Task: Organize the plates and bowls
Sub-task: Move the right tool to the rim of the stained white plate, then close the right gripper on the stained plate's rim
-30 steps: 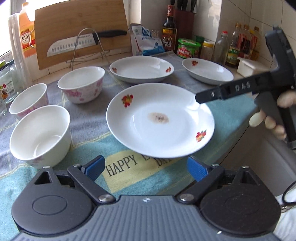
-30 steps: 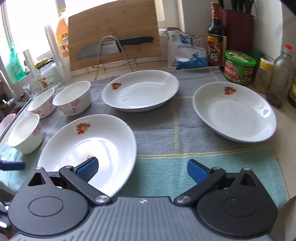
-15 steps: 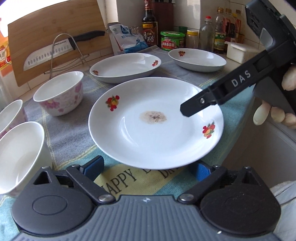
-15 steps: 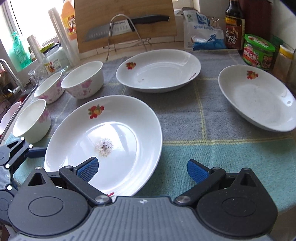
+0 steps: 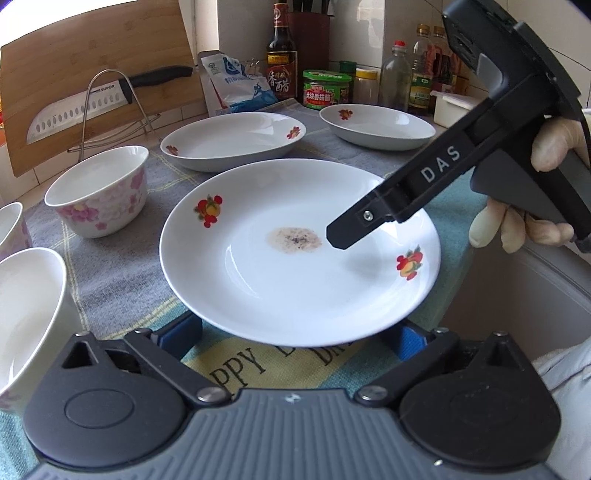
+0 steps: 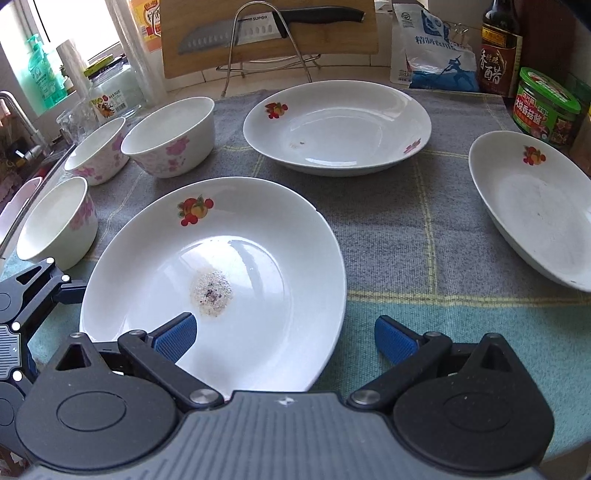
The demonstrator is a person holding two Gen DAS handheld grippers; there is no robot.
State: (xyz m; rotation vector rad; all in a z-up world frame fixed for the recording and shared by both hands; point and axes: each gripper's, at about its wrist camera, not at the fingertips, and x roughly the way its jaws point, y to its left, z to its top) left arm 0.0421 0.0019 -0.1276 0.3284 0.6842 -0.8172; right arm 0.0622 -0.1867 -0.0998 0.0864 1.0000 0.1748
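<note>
A white plate [image 5: 295, 266] with fruit prints and a brown stain lies on the towel, nearest to me; it also shows in the right wrist view [image 6: 221, 273]. My left gripper [image 5: 295, 334] is open, its blue pads at the plate's near rim, partly under it. My right gripper [image 6: 284, 338] is open, its left finger over the plate, its right finger over the towel; its arm [image 5: 406, 195] reaches over the plate from the right. Two more plates [image 6: 336, 125] [image 6: 535, 206] lie behind. Three flowered bowls [image 6: 170, 136] [image 6: 96, 151] [image 6: 55, 221] stand at the left.
A cutting board with a knife [image 6: 258, 29] on a wire rack leans at the back. Bottles and jars [image 5: 327, 90] line the back right wall. The counter edge drops off at the right [image 5: 517, 295]. A sink tap [image 6: 14, 110] is at the far left.
Both grippers have moved in on the stained plate. The left pads now reach its near rim, and the right gripper's left finger now hangs over the plate.
</note>
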